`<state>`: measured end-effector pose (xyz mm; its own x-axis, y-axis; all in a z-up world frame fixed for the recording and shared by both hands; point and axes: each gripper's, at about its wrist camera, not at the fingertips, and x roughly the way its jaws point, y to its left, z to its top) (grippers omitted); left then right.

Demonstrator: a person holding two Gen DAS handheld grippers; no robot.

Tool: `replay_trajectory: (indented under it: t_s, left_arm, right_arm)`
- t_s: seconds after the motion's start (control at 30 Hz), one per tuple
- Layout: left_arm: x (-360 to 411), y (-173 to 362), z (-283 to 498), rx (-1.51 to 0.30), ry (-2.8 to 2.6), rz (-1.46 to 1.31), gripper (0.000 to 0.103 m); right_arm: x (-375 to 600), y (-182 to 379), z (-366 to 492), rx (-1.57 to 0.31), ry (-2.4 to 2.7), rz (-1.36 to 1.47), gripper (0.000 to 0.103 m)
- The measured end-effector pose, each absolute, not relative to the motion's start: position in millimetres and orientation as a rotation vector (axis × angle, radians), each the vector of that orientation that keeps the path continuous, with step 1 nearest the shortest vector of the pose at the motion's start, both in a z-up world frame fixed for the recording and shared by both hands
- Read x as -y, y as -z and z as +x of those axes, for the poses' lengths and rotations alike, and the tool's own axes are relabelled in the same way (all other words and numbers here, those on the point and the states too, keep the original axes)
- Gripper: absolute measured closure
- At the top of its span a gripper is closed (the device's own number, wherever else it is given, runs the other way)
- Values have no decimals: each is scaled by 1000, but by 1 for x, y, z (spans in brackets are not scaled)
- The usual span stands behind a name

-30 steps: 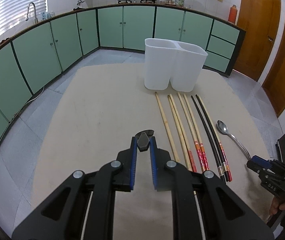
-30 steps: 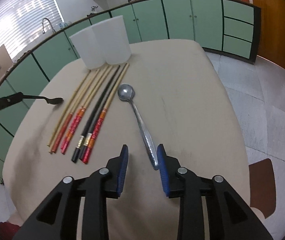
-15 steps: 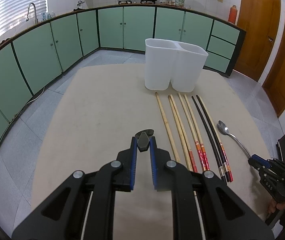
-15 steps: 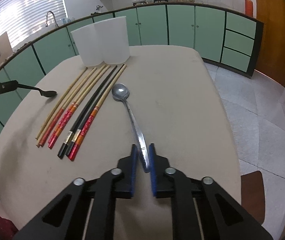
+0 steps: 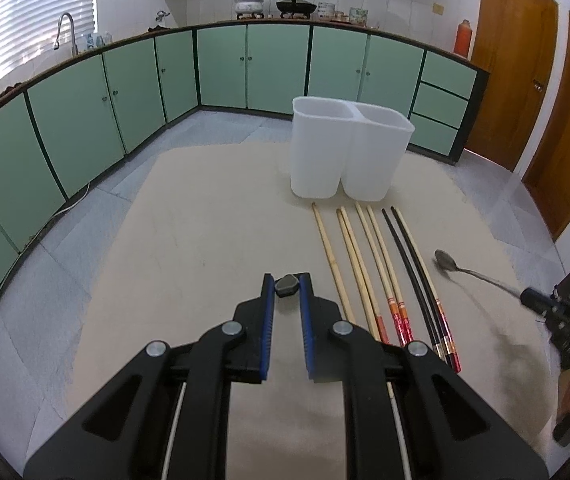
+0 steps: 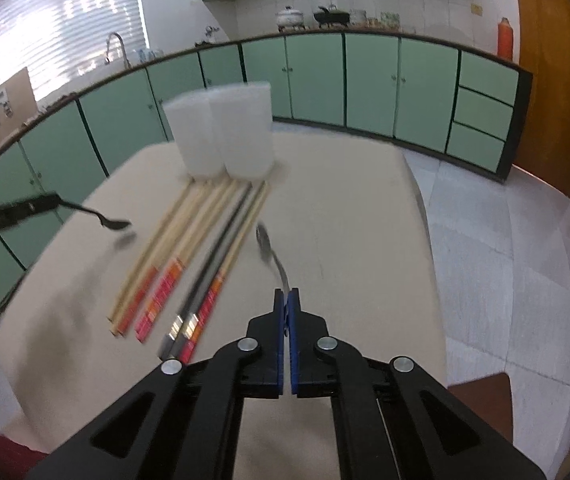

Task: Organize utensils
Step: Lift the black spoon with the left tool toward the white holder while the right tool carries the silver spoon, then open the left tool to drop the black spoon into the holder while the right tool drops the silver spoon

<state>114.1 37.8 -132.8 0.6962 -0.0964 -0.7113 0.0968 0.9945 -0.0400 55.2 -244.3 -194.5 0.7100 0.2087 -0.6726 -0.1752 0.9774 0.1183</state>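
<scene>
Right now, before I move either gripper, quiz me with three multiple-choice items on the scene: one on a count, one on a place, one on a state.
1. How many compartments does the white container have?
A. one
B. two
C. four

2. Where do the chopsticks lie?
A. side by side on the table, in front of the container
B. standing in the container
C. on the floor

3. What is the state of the right gripper?
A. open above the table
B. shut on a chopstick
C. shut on the metal spoon

Key:
1 B: a divider splits the rim into two openings.
2 A: their tips point at the container's base.
3 C: the jaws meet on the spoon's handle, while the left gripper holds the black spoon.
</scene>
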Motion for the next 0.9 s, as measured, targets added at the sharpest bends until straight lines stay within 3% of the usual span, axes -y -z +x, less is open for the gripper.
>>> replay_trajectory:
  t_s: [0.9]
  left_arm:
    - [-45,38,146,-641,167,20,91]
  right_arm:
    - [231,53,113,-555,-388,4,102]
